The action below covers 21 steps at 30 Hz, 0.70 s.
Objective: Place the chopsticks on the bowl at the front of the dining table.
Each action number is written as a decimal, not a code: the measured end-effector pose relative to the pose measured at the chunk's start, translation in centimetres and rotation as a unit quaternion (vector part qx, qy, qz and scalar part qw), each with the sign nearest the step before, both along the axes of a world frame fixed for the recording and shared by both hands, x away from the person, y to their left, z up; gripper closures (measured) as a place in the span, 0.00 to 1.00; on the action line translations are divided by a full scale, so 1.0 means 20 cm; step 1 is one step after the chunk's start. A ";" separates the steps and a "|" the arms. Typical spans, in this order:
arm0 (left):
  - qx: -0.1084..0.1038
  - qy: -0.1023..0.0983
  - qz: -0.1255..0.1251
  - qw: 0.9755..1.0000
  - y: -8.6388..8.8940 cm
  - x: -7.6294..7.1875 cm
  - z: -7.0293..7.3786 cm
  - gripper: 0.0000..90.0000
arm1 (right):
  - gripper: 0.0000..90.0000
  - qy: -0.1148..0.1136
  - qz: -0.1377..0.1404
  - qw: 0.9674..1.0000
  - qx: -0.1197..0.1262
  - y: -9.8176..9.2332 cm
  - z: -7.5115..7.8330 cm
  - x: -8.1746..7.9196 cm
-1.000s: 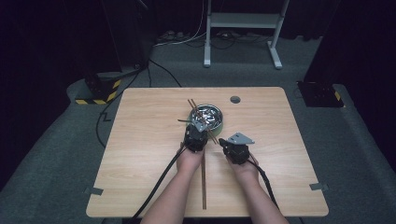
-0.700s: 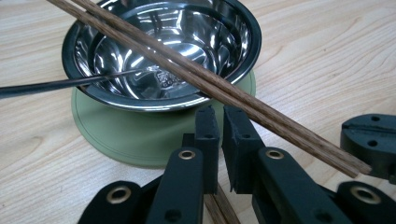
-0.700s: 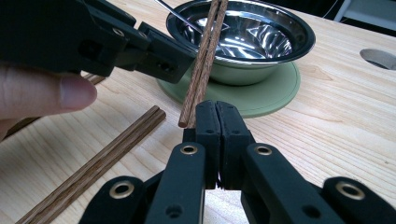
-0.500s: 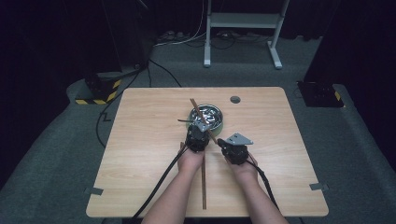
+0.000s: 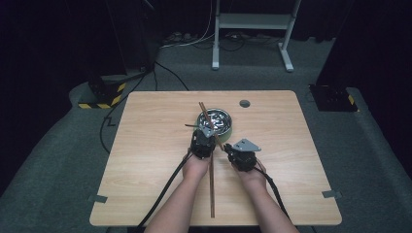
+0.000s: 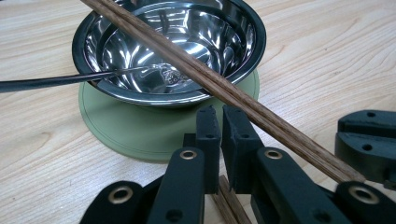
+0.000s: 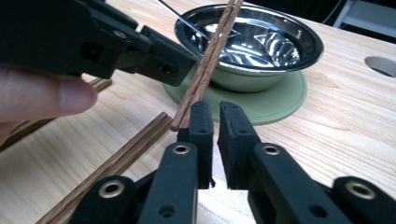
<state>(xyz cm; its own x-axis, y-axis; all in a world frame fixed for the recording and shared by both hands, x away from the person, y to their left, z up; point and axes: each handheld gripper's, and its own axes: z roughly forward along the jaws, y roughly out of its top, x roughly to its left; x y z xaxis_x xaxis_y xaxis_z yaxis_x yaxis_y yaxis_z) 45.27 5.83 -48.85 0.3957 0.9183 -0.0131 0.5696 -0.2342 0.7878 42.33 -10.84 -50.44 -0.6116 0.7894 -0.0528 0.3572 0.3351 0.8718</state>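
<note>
A steel bowl [image 5: 214, 121] is sat on a green mat [image 6: 140, 133], chopsticks [image 6: 219, 86] laid across its rim. Just in front of the bowl, both the left gripper [image 5: 202, 141] and right gripper [image 5: 228, 148] are nearly closed, nothing gripped.

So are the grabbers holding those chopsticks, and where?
Nothing is held. The left gripper and right gripper have nearly closed, empty jaws; the leaning chopsticks just rest on the bowl.
</note>
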 end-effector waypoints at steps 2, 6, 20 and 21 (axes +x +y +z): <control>-0.001 -0.001 -0.002 1.000 0.00 0.00 0.00 0.94 | 0.92 0.006 0.003 1.000 0.007 0.00 0.00 0.00; -0.005 -0.003 -0.003 1.000 0.00 -0.01 -0.01 0.94 | 0.93 0.001 0.010 1.000 0.009 0.01 0.00 -0.01; -0.004 -0.002 -0.004 1.000 0.03 -0.03 -0.01 0.93 | 0.92 0.006 0.024 1.000 0.012 0.03 0.00 -0.02; -0.006 -0.002 -0.002 1.000 0.03 -0.03 -0.01 0.93 | 0.92 -0.002 0.028 1.000 0.008 0.04 0.00 -0.02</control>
